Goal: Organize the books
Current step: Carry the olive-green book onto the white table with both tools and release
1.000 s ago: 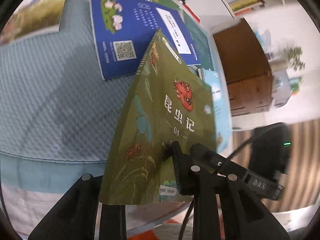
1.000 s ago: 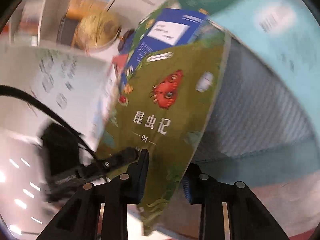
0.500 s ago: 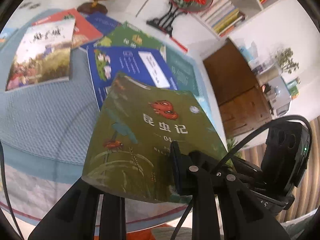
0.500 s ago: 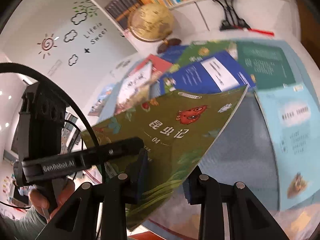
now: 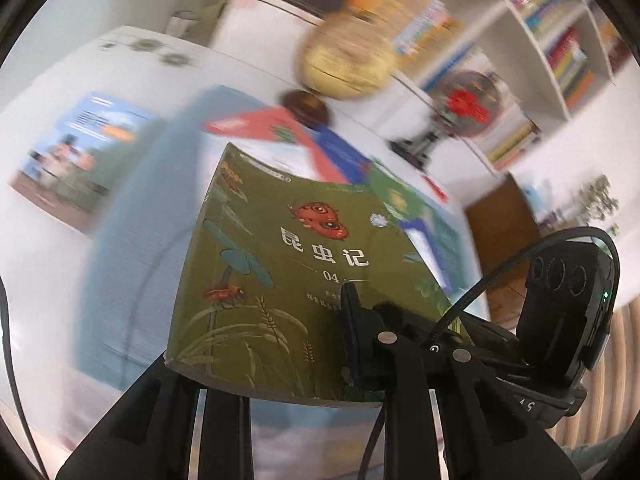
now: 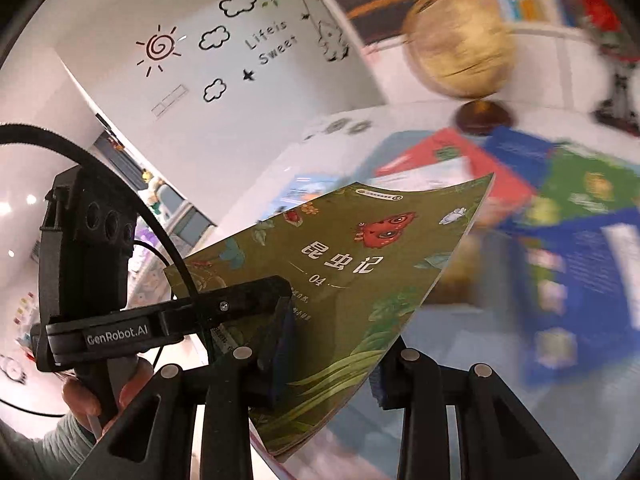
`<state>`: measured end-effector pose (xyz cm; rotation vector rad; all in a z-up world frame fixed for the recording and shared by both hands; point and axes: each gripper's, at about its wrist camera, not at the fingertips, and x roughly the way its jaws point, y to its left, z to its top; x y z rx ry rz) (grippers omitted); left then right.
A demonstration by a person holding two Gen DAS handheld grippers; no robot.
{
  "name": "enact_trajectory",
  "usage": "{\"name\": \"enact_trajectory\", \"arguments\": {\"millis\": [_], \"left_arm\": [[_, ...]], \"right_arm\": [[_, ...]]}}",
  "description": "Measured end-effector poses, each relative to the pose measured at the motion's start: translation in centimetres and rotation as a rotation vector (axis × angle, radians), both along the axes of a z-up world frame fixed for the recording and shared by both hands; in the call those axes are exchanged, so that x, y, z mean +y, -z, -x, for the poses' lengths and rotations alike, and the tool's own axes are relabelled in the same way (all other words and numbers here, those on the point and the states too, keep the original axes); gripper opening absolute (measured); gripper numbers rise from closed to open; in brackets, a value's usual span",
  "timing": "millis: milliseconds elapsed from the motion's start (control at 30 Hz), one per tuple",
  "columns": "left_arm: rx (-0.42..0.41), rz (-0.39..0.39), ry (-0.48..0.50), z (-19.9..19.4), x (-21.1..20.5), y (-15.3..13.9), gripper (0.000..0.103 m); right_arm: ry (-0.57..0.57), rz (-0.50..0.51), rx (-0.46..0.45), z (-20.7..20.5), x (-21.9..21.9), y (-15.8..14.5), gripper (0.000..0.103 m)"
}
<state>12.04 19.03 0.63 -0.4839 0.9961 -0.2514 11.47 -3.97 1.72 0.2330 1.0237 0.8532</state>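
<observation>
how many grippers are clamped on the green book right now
2. The left gripper pinches the green book at its near edge, and the right gripper grips the same edge from the other side. Both sets of jaws are closed on it.

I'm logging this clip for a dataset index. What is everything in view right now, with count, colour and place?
Olive-green paperback book: one, held above the table by both grippers.
Flat books: several, red, blue, green, light blue; on the table.
Light-blue mat: one, under the books.
Yellow globe: one, table's far edge.
Bookshelf: white, behind.
Left gripper: black, shut on the book.
Right gripper: black, shut on it.
Hand: one, holding the left gripper.
</observation>
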Motion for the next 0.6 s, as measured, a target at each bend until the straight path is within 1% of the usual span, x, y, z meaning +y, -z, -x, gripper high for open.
{"name": "enact_trajectory", "arguments": {"millis": [133, 167, 200, 233, 300, 367, 467, 533, 600], "left_arm": [[0.009, -0.052, -0.025, -3.4, 8.8, 0.9, 0.019], [0.014, -0.051, -0.038, -4.3, 10.8, 1.3, 0.019], [0.021, -0.045, -0.050, -5.3, 12.9, 1.8, 0.019], [0.025, -0.043, -0.057, -6.2, 14.5, 2.2, 0.019], [0.041, -0.045, -0.064, -7.9, 17.4, 3.3, 0.020], [0.062, -0.052, -0.058, -9.1, 19.3, 4.6, 0.021], [0.090, -0.027, -0.065, -10.3, 21.5, 6.3, 0.022], [0.118, -0.001, -0.081, -10.4, 22.4, 7.1, 0.027], [0.144, 0.017, -0.099, -10.2, 23.6, 8.2, 0.031]], "right_arm": [[-0.027, -0.028, 0.041, -3.4, 9.9, 2.3, 0.032], [-0.033, -0.028, 0.043, -4.3, 12.5, 2.9, 0.032], [-0.028, -0.032, 0.052, -5.7, 16.2, 3.8, 0.032], [-0.028, -0.032, 0.052, -5.7, 16.2, 3.8, 0.032], [-0.016, -0.032, 0.084, -7.5, 19.8, 5.2, 0.032], [-0.009, -0.026, 0.116, -9.0, 22.0, 6.4, 0.032], [0.005, -0.013, 0.175, -10.6, 24.6, 8.6, 0.032], [0.022, -0.005, 0.202, -10.8, 26.0, 9.9, 0.032], [0.028, -0.001, 0.211, -10.9, 26.3, 10.2, 0.032]]}}
